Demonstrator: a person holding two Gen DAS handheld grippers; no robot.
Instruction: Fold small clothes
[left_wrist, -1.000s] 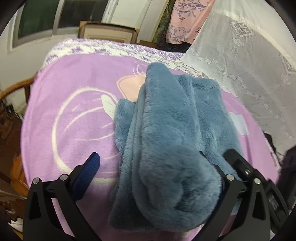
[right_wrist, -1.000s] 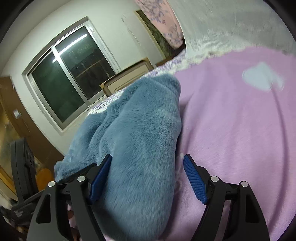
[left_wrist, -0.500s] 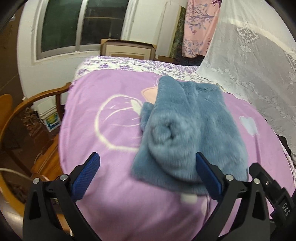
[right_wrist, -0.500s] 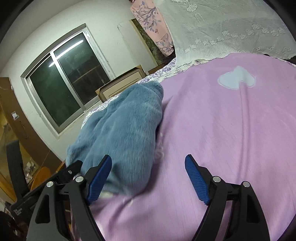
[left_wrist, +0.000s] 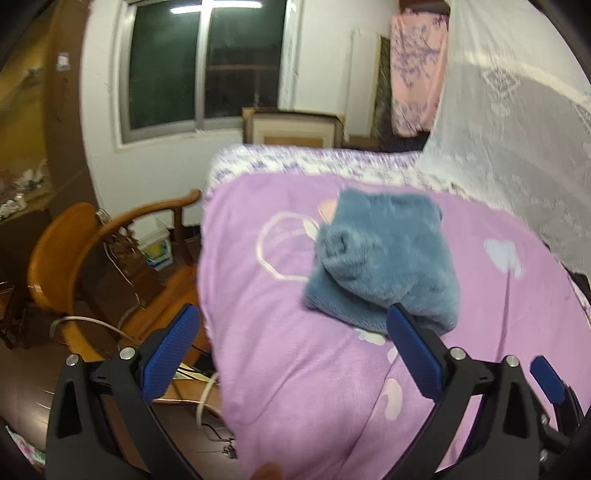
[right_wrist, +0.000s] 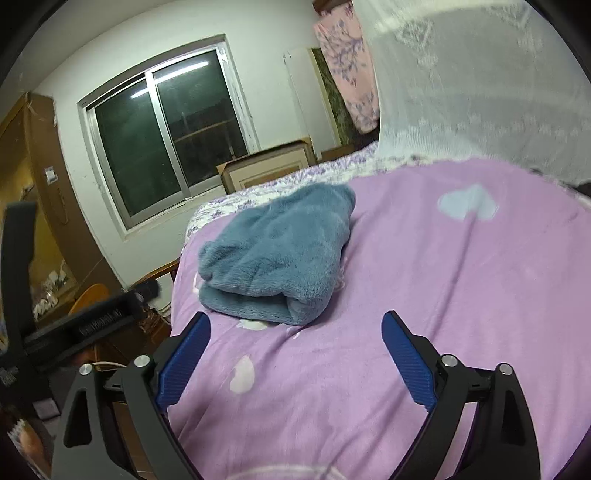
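Observation:
A fluffy blue-grey garment (left_wrist: 384, 258) lies folded in a compact bundle on the purple blanket (left_wrist: 295, 369); it also shows in the right wrist view (right_wrist: 280, 254). My left gripper (left_wrist: 291, 347) is open and empty, held back from the bundle's near edge. My right gripper (right_wrist: 295, 354) is open and empty, a short way in front of the bundle and apart from it. The left gripper's body (right_wrist: 74, 325) shows at the left of the right wrist view.
The bed's left edge drops to a wooden chair (left_wrist: 74, 258) and cables on the floor (left_wrist: 110, 325). A white lace net (left_wrist: 517, 147) hangs at the right. A window (right_wrist: 166, 136) and a cabinet (right_wrist: 269, 166) stand behind the bed.
Both grippers have let go of the garment and pulled back and up from it. The garment now rests folded on the blanket.

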